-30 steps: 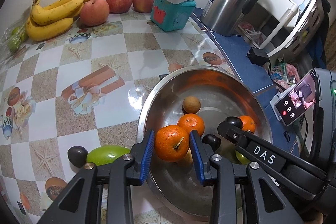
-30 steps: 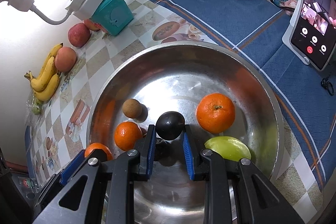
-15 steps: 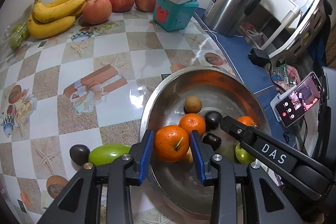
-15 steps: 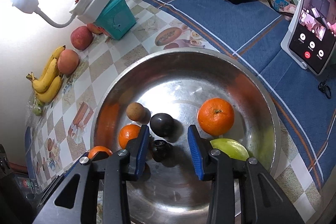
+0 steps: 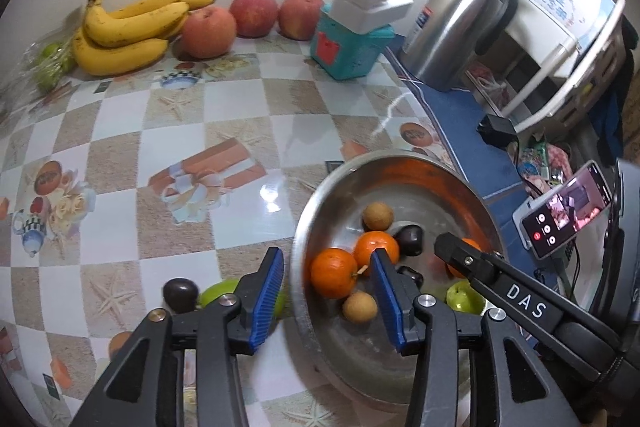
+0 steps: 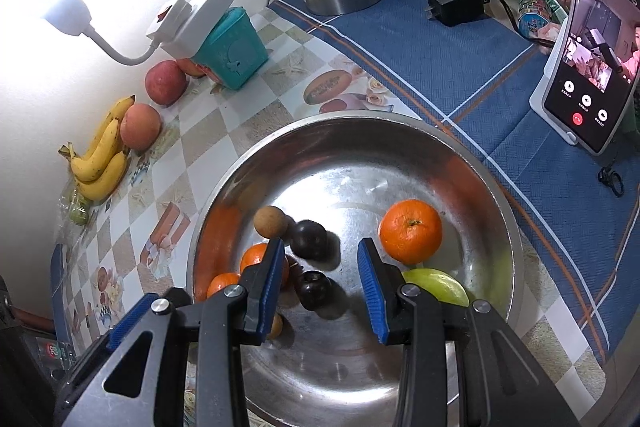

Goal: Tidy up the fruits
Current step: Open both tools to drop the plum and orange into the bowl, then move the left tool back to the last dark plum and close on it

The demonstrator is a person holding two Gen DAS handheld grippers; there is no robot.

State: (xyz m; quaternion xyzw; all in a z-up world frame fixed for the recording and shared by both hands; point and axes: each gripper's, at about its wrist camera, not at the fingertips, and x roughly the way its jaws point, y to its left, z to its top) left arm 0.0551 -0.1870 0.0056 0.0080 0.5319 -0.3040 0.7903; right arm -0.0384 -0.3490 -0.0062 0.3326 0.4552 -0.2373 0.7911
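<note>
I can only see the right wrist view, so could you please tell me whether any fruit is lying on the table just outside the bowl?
Observer: Yes. A dark round fruit and a green fruit lie side by side on the tablecloth, just outside the bowl.
Operator: Thank you. Is the left gripper holding anything?
Observer: No. Its fingers are opening. The orange between them sits inside the bowl, and neither pad presses on it.
</note>
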